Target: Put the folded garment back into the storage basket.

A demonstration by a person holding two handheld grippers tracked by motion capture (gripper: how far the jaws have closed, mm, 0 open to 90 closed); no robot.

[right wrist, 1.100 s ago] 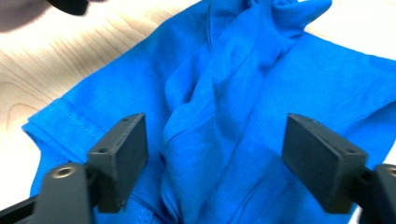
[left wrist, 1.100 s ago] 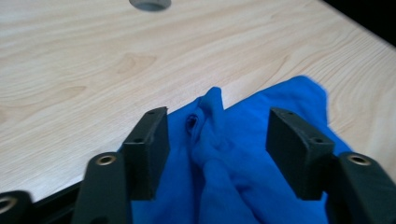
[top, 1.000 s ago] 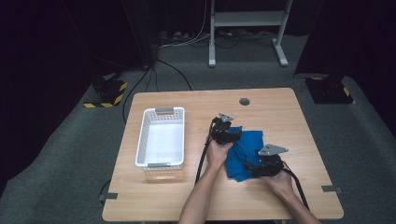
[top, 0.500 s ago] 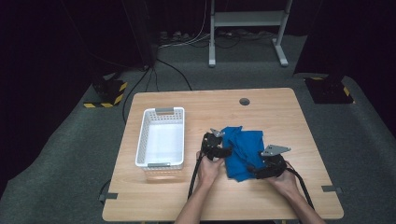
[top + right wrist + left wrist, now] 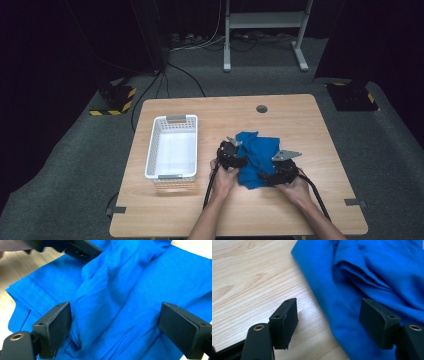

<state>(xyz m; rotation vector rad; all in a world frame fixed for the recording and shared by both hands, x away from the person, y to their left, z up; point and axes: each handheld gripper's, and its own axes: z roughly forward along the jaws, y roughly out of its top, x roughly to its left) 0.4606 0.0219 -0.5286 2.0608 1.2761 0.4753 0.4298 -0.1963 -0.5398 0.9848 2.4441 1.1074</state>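
Note:
A crumpled blue cloth [image 5: 257, 148] lies on the wooden table [image 5: 300, 115], right of centre. My left gripper [image 5: 238, 162] is at the cloth's left edge. In the left gripper view it [image 5: 332, 320] is open, one jaw over bare wood and the other over the cloth [image 5: 367, 272]. My right gripper [image 5: 265, 176] is low at the cloth's near right part. Its jaws [image 5: 117, 325] have just been opening and stand open, straddling folds of the cloth [image 5: 120, 290] without pressing them. The left gripper [image 5: 75, 247] shows at the top of that view.
A white slatted basket [image 5: 155, 150] stands left of the cloth, close to my left hand. A small round hole [image 5: 261, 108] sits near the table's far edge. Cables trail from both grippers toward the near edge.
My left gripper has come from the cloth's far part toward the near side and down, to the cloth's left edge. The right hand has stayed put.

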